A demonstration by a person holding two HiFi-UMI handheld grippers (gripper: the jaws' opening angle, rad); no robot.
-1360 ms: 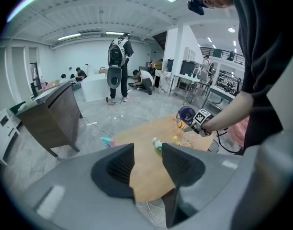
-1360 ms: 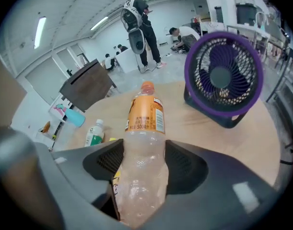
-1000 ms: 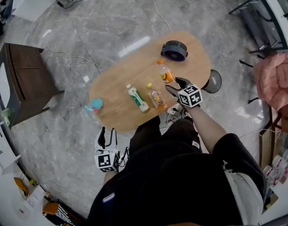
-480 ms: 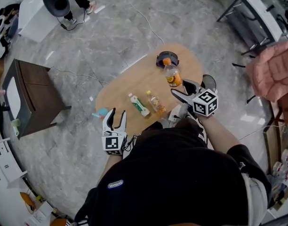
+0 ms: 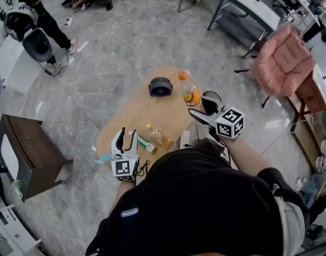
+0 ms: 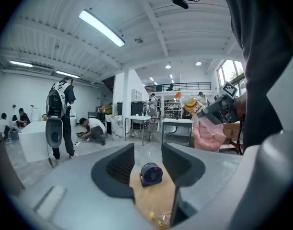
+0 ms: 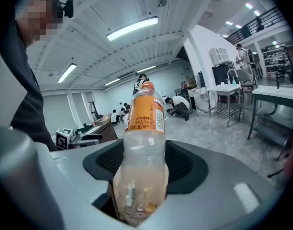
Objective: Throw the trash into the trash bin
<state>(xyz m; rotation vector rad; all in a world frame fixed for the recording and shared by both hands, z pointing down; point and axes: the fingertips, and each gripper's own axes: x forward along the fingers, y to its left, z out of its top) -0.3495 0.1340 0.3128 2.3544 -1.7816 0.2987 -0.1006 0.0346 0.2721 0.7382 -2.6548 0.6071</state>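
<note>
The right claw is clamped on the lower body of a nearly empty clear bottle with an orange cap and orange label. Both pads press its sides, and it stands upright between them. In the head view this right claw holds the bottle in the air just right of the fan, which stands on the oval wooden desk. A dark round bin sits on the floor further right of the fan, past the desk's edge, partly covered by the claw.

The left claw is wide, with nothing between its jaws; through the gap the fan shows on the desk. In the head view the left claw hovers at the desk end farthest from the fan. 2 more bottles lie on the desk between the fan and the left claw: a green-label bottle and a yellow-cap bottle.
</note>
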